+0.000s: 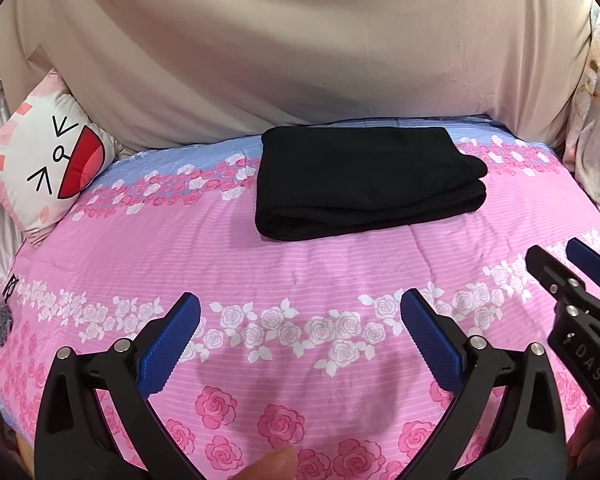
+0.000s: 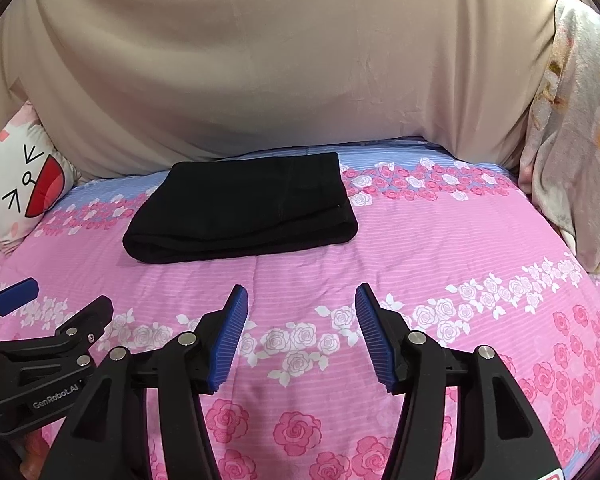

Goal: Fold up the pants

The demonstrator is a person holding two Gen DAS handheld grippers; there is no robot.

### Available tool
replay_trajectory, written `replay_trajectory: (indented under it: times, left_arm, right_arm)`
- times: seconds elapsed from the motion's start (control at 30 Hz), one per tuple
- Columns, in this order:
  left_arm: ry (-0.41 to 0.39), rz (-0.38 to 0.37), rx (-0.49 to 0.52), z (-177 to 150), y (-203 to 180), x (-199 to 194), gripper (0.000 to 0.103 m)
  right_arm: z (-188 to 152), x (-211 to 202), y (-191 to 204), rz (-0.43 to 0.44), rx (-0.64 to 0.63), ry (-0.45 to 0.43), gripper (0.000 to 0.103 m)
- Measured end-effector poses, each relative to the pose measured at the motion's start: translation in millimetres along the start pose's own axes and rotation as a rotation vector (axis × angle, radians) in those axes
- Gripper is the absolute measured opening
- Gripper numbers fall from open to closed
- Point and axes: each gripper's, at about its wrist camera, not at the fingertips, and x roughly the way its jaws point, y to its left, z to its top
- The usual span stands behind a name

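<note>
Black pants (image 1: 364,180) lie folded into a compact rectangle on the far half of the pink rose-print bed cover (image 1: 300,264); the right wrist view has the same pants (image 2: 240,216) left of centre. My left gripper (image 1: 300,308) hovers open over the near part of the cover, well short of the pants, nothing between its blue pads. My right gripper (image 2: 302,300) is open too and holds nothing. Each gripper shows in the other's view: the right gripper (image 1: 556,260) at the right edge, the left gripper (image 2: 60,296) at the lower left.
A cat-face cushion (image 1: 48,160) leans at the bed's far left corner. A beige draped sheet (image 1: 300,48) hangs behind the bed. Pale floral fabric (image 2: 572,128) is piled on the right. A fingertip (image 1: 272,464) shows at the bottom edge of the left wrist view.
</note>
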Motion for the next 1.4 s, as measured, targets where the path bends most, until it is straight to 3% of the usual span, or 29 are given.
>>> replay_trajectory:
  times: [0.73,1.1,1.4]
  left_arm:
    - [0.061,-0.057,-0.019,-0.7,3.2,14.9,0.098]
    - [0.007,0.007,-0.002,-3.6,1.6,7.7,0.098]
    - [0.021,-0.026,0.001,-12.1,1.0,-2.3,0.098]
  right_arm:
    - [-1.2,5.8,-3.3,-0.013,0.001,0.013,0.055]
    - [-4.1,6.1,-0.6,-0.012,-0.008,0.022,0.055]
    - [-11.0,-1.6,-1.5,-0.012,-0.022,0.022,0.058]
